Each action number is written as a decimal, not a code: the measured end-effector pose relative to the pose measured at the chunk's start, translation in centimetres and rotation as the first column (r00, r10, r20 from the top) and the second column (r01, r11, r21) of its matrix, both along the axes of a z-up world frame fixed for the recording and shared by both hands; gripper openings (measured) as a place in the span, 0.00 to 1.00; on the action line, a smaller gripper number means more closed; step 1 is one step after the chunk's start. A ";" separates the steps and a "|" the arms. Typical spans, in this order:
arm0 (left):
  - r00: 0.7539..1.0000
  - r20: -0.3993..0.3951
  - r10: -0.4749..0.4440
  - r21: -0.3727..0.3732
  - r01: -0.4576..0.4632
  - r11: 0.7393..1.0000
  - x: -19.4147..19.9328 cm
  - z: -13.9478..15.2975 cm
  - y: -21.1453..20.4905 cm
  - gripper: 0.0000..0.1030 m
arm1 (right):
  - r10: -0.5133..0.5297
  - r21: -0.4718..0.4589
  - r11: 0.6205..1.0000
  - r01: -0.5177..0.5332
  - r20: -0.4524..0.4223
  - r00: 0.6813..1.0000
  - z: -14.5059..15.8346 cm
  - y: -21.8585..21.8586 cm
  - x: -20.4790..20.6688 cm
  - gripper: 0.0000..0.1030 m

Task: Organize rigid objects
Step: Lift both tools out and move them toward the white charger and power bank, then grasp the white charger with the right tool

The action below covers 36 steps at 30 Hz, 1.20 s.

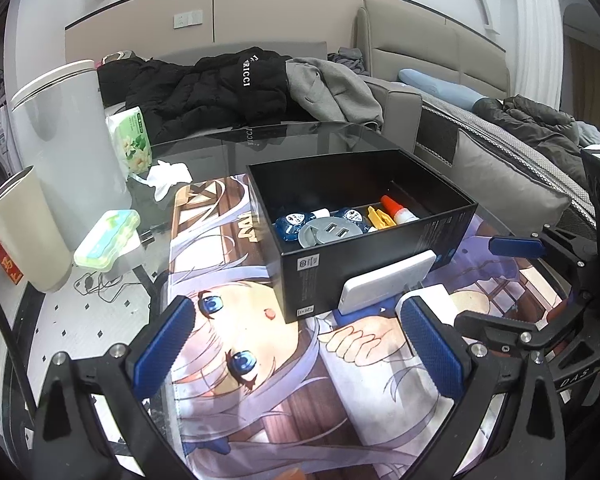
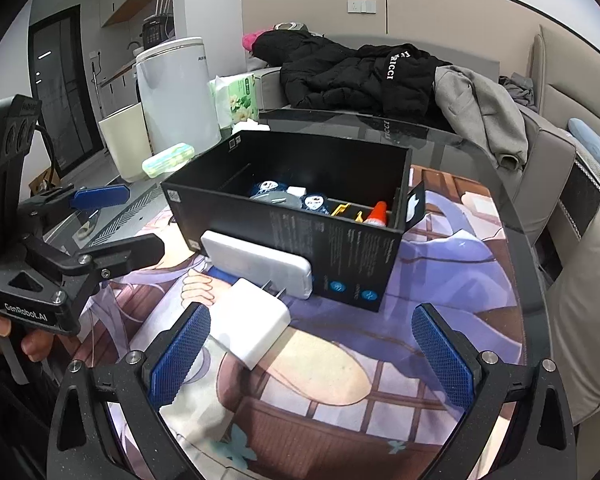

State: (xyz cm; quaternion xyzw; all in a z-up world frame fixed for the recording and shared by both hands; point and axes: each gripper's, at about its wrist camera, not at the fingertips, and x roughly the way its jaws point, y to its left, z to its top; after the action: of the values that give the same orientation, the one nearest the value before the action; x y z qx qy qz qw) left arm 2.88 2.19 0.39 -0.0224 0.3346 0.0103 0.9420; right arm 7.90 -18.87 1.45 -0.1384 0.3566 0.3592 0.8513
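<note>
The glass table (image 2: 460, 136) carries a printed anime mat (image 1: 260, 380), and on the mat stands an open black box (image 2: 300, 220). A white power bank (image 2: 256, 266) leans against the near wall of the box, and just in front of it a white plug charger (image 2: 248, 328) lies flat on the mat, its prongs pointing to the power bank.

The right wrist view shows the charger whole, near the left finger of the right gripper (image 2: 312, 356); in the left wrist view only a small corner of it shows behind a finger. The left wrist view looks deeper into the box: a grey round USB hub (image 1: 324, 234), blue round pieces, a yellow clip (image 1: 380, 218) and a glue bottle with orange cap (image 1: 400, 210) lie in its right part, the left part is bare.

The left gripper (image 1: 296, 344) is wide open and holds nothing. The right gripper is also wide open, with nothing between its fingers.

Far behind the table, a black jacket (image 2: 352, 72) and a grey coat (image 2: 480, 108) lie on a sofa. At the far left stand a white bin (image 1: 60, 152), a tissue pack (image 1: 130, 140) and a green pill case (image 1: 108, 244).

The mat near both grippers is free; the table edge curves at right, close to a grey cushion (image 1: 508, 192).
</note>
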 end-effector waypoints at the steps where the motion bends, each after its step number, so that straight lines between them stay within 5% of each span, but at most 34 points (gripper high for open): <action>1: 1.000 0.000 -0.001 0.000 0.001 1.000 -0.1 0.0 -0.1 1.00 | 0.002 -0.004 1.000 -0.002 -0.001 1.000 -0.1 0.1 -0.2 0.99; 32: 1.000 -0.018 0.009 -0.002 -0.009 1.000 -0.5 -0.6 0.6 1.00 | -0.040 -0.100 0.995 0.029 -0.109 0.993 -3.4 3.4 0.5 0.99; 36: 1.000 -0.020 0.008 -0.004 -0.008 1.000 -0.4 -0.7 0.7 1.00 | -0.024 -0.108 0.994 0.014 -0.095 0.995 -3.4 3.7 0.3 0.92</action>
State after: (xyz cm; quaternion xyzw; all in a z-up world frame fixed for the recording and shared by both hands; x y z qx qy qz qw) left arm 2.53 2.85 -0.30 -0.0255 0.3441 0.0137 0.9385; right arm 8.23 -15.17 -1.97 -0.1628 0.4173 0.3378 0.8278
